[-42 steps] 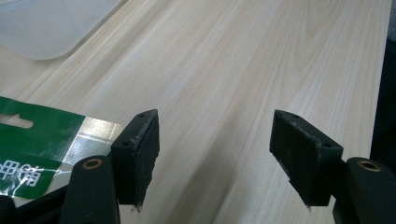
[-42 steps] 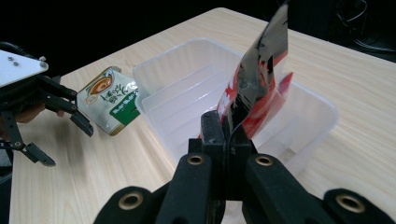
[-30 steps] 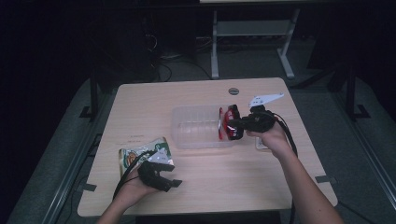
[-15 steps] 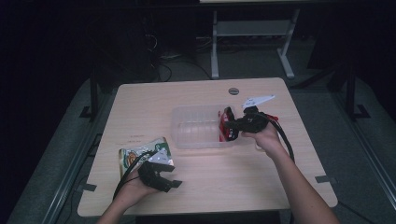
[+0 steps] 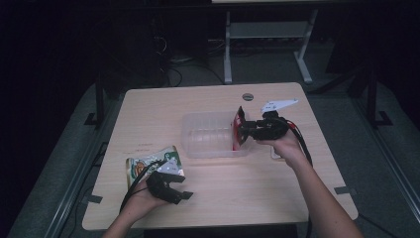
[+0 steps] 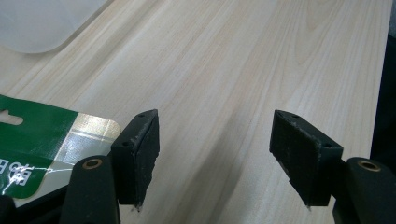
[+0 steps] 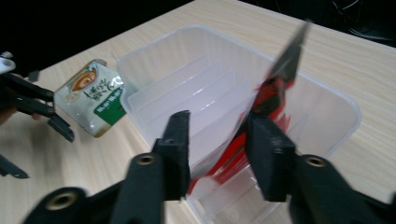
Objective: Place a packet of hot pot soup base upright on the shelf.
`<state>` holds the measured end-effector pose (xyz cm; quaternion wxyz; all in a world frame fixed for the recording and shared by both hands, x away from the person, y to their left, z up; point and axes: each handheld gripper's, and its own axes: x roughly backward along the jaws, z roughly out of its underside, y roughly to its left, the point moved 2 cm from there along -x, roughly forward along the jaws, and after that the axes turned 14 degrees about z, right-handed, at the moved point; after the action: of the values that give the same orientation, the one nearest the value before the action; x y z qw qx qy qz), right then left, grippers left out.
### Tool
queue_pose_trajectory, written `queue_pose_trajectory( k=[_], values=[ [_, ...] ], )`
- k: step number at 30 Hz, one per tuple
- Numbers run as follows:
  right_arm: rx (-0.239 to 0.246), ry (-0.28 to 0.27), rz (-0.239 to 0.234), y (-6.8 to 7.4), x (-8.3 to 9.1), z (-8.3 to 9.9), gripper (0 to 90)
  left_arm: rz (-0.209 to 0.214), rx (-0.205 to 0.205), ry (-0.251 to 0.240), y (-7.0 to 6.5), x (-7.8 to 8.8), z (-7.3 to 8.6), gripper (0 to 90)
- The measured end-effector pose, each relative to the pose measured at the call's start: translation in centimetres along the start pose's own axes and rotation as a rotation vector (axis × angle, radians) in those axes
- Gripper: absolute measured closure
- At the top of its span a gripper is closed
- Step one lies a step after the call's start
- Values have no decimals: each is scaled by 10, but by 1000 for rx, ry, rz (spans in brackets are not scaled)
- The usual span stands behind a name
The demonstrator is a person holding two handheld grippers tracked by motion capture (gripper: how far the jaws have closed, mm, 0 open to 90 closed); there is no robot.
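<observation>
A red packet [image 5: 239, 128] [image 7: 273, 88] stands tilted at the right end of a clear plastic container [image 5: 208, 116] [image 7: 154, 42]. My right gripper [image 5: 243, 129] [image 7: 219, 123] is open around it. Its jaws have just been opening, and the packet leans by one jaw while the other stands apart. A green coffee packet [image 5: 143, 163] [image 6: 37, 135] [image 7: 91, 95] lies flat near the table's front left. My left gripper [image 5: 181, 195] [image 6: 215, 140] rests beside it on the wood, open, with bare table between its jaws.
The container sits mid-table on the light wooden table [image 5: 223, 198]. A round cable hole [image 5: 247, 96] is near the far edge. A white desk frame [image 5: 262, 39] stands on the dark floor beyond.
The right gripper's jaws have spread apart from the red packet, which stays leaning in the container's right end. The left hand and green packet have not moved.
</observation>
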<state>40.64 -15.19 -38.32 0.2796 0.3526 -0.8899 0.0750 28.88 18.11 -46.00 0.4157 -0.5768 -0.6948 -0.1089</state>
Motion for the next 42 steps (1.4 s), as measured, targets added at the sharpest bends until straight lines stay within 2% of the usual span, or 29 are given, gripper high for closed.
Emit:
queue_pose_trajectory(
  k=[4,9,14,18,22,23,24,25,30,32,34,35,38,42],
  values=[
    [-7,-16,-4,0,8,-2,500,-2,-2,0,0,0,0,328],
    [15,5,38,2,19,-2,397,-2,-8,3,1,2,0,328],
    [56,22,70,5,31,2,370,-3,2,-9,0,3,0,328],
    [72,38,108,0,43,12,365,1,11,-10,0,2,1,327],
    [44,48,125,-8,51,21,365,-1,-1,-9,0,3,0,321],
    [28,55,144,-13,56,28,365,-1,-12,-3,0,3,0,320],
    [28,55,144,-13,56,28,365,-1,-12,-3,0,3,0,319],
    [14,58,156,-19,62,36,365,-4,-13,-2,0,3,0,319],
    [-29,81,183,-33,72,56,376,-4,3,-15,0,3,1,318],
    [-45,88,197,-38,75,63,380,-8,-3,-6,1,4,1,319],
    [-49,95,204,-41,76,67,384,-8,-1,-7,1,4,1,318],
    [-56,105,232,-47,76,72,393,-8,-1,-15,1,3,0,319],
    [-68,121,247,-54,73,78,415,-5,-3,-9,0,2,0,319],
    [-62,160,283,-61,66,86,507,-1,-9,-4,0,2,0,319]
  ],
)
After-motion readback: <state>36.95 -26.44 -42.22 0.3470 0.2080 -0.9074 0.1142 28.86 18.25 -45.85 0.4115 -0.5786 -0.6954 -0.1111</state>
